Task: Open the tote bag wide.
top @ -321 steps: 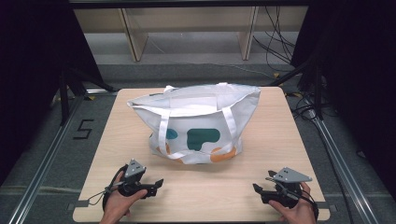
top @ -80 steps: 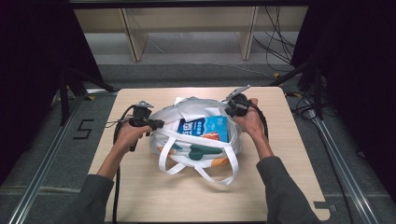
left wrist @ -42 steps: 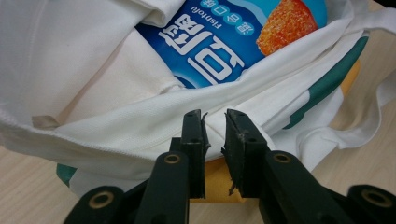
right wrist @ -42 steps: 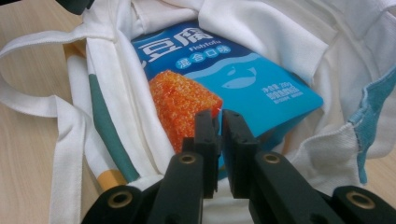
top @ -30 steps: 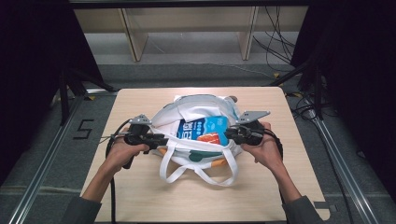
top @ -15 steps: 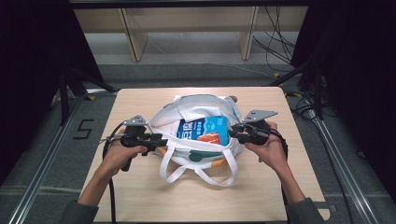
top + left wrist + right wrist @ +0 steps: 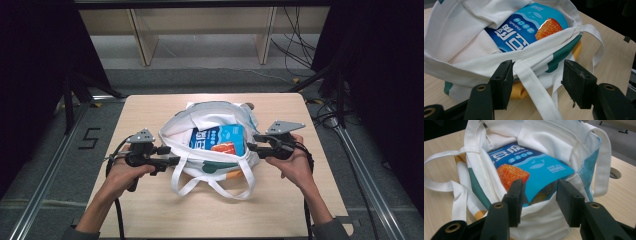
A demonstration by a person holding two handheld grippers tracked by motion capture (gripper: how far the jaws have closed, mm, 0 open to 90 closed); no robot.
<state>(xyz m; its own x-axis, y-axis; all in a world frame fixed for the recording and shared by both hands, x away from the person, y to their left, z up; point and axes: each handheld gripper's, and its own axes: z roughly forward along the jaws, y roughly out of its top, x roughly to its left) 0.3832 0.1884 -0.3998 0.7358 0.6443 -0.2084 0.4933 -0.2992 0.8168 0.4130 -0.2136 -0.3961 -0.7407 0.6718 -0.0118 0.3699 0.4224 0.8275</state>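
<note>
the pale wooden table (image 7: 150,210) carries a white cloth tote bag with green and orange patches (image 7: 210,117) at its middle, mouth gaping upward. inside lies a blue rectangular snack packet (image 7: 217,137), long axis slanting from the person toward the far edge. left gripper (image 7: 172,160) and right gripper (image 7: 250,142) flank the bag, jaws just opened, released, with a strap between the left jaws and the rim between the right.

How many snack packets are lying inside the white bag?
1: a blue snack packet lies in the open mouth of the white bag, its orange picture toward the right gripper. Others may be hidden beneath the cloth.
</note>
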